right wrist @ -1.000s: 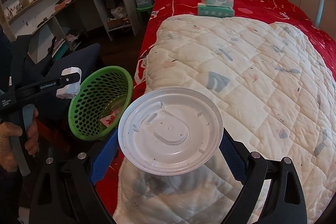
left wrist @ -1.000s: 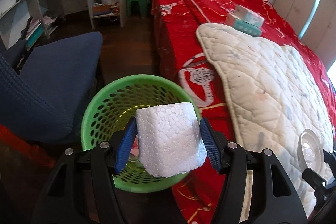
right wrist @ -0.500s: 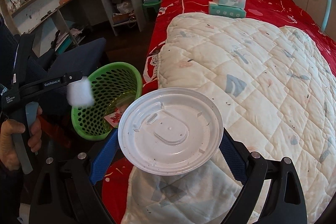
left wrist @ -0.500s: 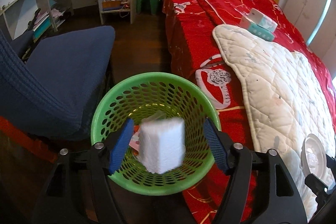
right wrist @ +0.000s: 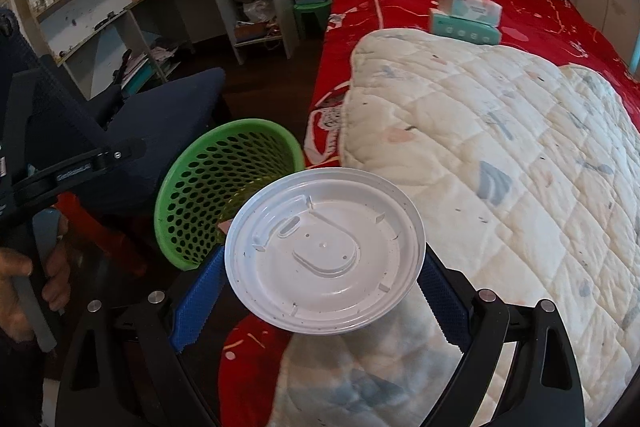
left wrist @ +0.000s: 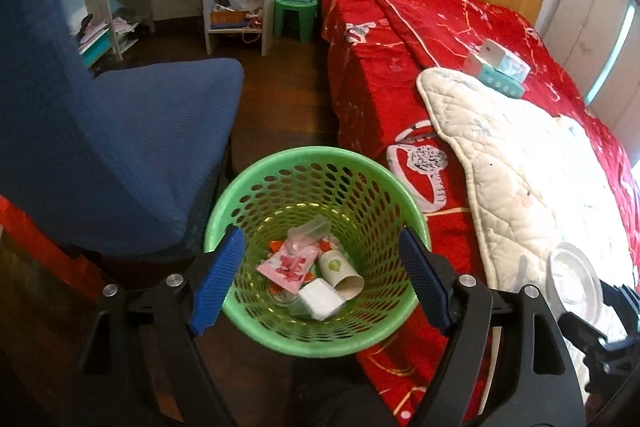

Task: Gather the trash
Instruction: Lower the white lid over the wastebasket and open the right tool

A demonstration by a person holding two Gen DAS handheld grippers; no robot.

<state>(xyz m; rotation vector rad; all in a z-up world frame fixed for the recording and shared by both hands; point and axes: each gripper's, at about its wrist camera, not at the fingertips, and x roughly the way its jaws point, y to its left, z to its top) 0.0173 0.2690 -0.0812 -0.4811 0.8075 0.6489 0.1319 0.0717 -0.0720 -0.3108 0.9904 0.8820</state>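
A green perforated waste basket stands on the floor between the bed and a blue chair; it also shows in the right wrist view. Inside lie a white foam block, a paper cup, a pink wrapper and clear plastic. My left gripper is open and empty, right above the basket. My right gripper is shut on a round white plastic lid, held over the bed edge to the right of the basket. The lid also shows in the left wrist view.
The bed has a red cover and a white quilt, with tissue packs near the headboard. A blue chair stands left of the basket. A desk with shelves and a green stool stand at the back.
My left gripper opened and let go of the white foam block, which fell into the basket. My right gripper with the lid came closer to the basket.
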